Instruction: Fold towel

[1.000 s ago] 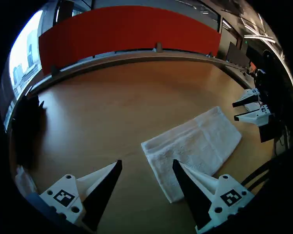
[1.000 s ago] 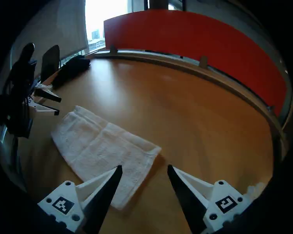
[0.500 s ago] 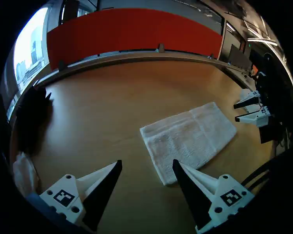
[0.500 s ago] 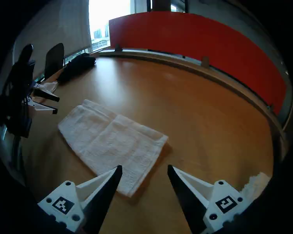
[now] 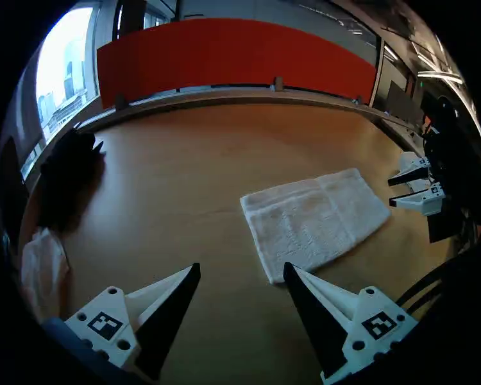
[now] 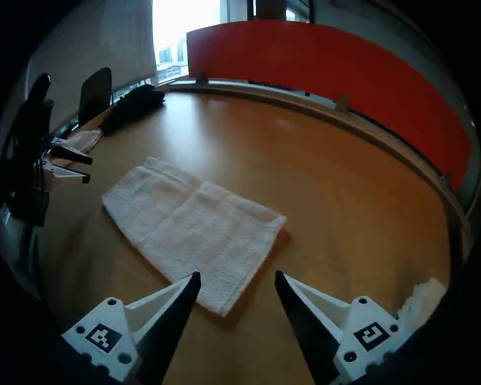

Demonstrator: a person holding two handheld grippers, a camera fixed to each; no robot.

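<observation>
The white towel (image 5: 314, 218) lies flat on the wooden table (image 5: 176, 179), folded into a rectangle with a fold seam running across it. In the left gripper view its near corner sits just beside the right-hand finger of the left gripper (image 5: 240, 265), whose fingers are spread wide and hold nothing. The right gripper (image 6: 237, 274) is likewise released and empty, with the towel's near edge just past its fingertips. Each finger base carries a square black-and-white marker tag (image 5: 106, 324) (a block pattern, not letters). Far across the table stands a long red panel (image 5: 234, 54) with a bright window (image 5: 61, 77) to its left. A dark bundle (image 5: 67, 173) rests at the table's left edge, and a crumpled white cloth (image 5: 42, 269) lies nearer
</observation>
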